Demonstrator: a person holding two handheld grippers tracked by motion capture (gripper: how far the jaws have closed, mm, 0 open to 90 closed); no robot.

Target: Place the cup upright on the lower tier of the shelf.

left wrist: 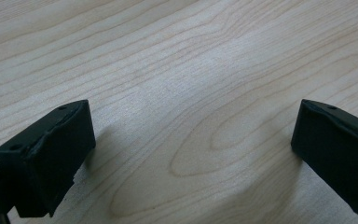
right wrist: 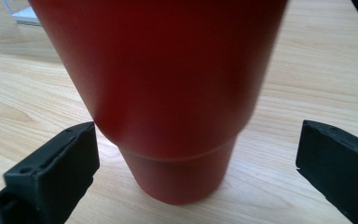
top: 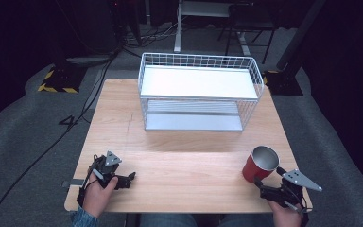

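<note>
Right gripper view is showing the red cup (right wrist: 168,93) standing upright on the table (right wrist: 307,70), directly ahead of the right gripper (right wrist: 196,172) and between its two jaws, which are spread wide and not touching it. Its long axis is running vertical, narrow base down. From the high view, the cup (top: 260,164) is sitting near the table's front right corner, just beside the right gripper (top: 272,189), so that hand is plainly the nearer one. The left gripper (left wrist: 191,154) is lying released at the front left, well apart from the cup, nothing between its jaws. A white wire basket (top: 201,90) is occupying the far side of the pale wooden table (top: 179,161); grey carpet and dark surroundings are lying beyond.
</note>
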